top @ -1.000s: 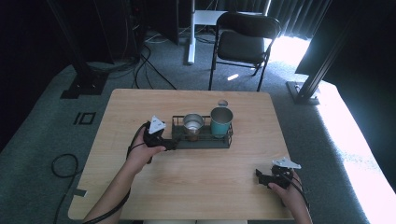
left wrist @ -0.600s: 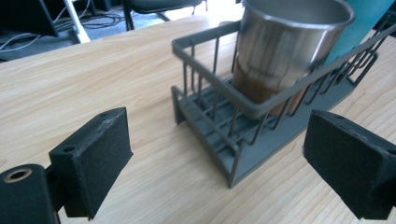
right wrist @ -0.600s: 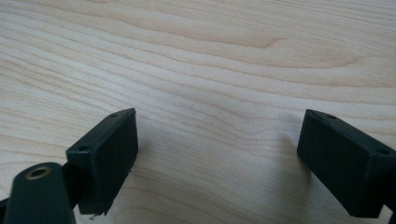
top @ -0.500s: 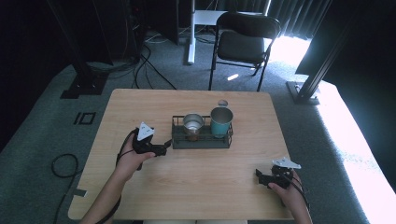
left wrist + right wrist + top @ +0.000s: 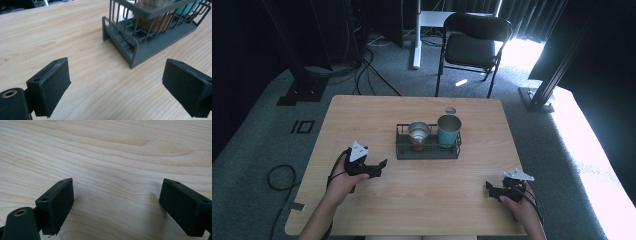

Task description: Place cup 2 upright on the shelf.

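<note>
Mid-table: dark grey wire rack (image 5: pixel 428 149) holding steel cup (image 5: pixel 418 131) and teal tumbler (image 5: pixel 449 129). Likely rigid, light; grip the end rail. Left gripper (image 5: pixel 379 166) nearby, right gripper (image 5: pixel 490 190) well apart, jaws spread.

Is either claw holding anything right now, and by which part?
Nothing is held. The left claw and the right claw are both open with bare table between the jaws.

Bare table (image 5: pixel 362 120) lies open all round the wire rack (image 5: pixel 428 149), which blocks the centre.
</note>
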A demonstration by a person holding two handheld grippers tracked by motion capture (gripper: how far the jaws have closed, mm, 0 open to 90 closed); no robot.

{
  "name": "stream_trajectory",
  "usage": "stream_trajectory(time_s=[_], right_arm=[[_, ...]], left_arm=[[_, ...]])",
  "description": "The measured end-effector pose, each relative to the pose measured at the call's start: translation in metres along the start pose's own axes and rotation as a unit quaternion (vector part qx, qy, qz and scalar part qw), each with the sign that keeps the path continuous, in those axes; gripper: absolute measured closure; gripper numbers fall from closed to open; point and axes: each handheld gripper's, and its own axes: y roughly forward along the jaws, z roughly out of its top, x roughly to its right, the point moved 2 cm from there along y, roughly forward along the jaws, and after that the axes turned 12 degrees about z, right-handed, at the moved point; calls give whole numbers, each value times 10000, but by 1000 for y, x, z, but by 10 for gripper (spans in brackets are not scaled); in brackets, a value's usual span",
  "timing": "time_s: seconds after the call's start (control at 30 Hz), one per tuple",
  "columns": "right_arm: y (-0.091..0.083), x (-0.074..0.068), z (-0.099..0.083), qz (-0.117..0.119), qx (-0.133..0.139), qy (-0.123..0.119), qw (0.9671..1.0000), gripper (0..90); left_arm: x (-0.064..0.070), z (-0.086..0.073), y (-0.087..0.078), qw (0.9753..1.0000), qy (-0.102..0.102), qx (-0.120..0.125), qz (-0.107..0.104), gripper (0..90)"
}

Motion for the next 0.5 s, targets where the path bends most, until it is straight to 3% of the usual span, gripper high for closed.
stream_trajectory(time_s=[0.5], right_arm=[[0, 0, 0, -2, 1, -1, 10000, 120]], left_arm=[[-13, -31, -21, 9998, -65, -182, 36, 85]])
